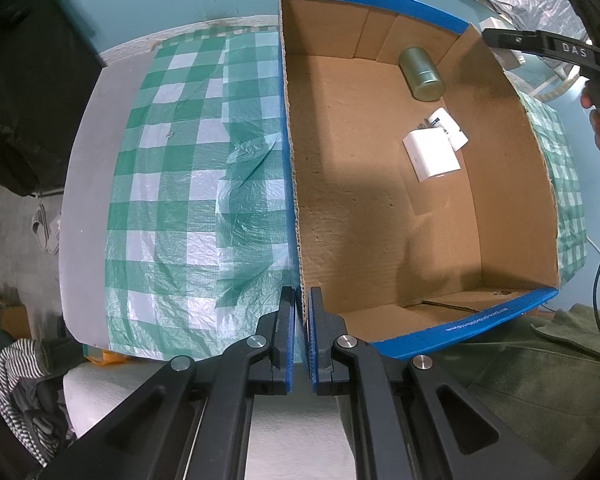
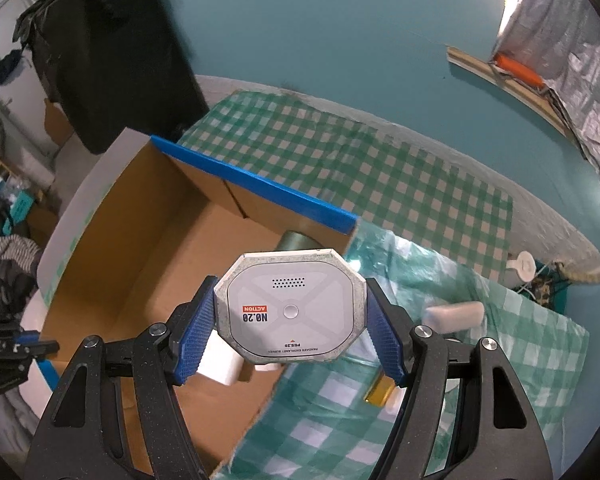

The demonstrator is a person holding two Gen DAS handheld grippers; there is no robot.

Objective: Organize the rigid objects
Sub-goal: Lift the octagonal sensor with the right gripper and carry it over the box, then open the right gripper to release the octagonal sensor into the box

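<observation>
An open cardboard box [image 1: 380, 200] with blue-taped rims stands on a green checked cloth. Inside it lie a green metal can [image 1: 421, 73], a white adapter [image 1: 431, 155] and a small white packet [image 1: 448, 126]. My left gripper [image 1: 301, 334] is shut on the box's left wall near its front corner. My right gripper [image 2: 290, 330] is shut on a grey octagonal tin [image 2: 290, 308] labelled "NO.20", held above the box's right wall [image 2: 256, 188]. The can [image 2: 294, 242] and the adapter [image 2: 220, 366] show partly behind the tin.
On the cloth [image 2: 420, 200] right of the box lie a white oblong case [image 2: 454, 314] and a small gold item [image 2: 378, 394]. A white round object [image 2: 522, 266] sits at the table's far edge. A black garment [image 2: 112, 60] hangs behind the box.
</observation>
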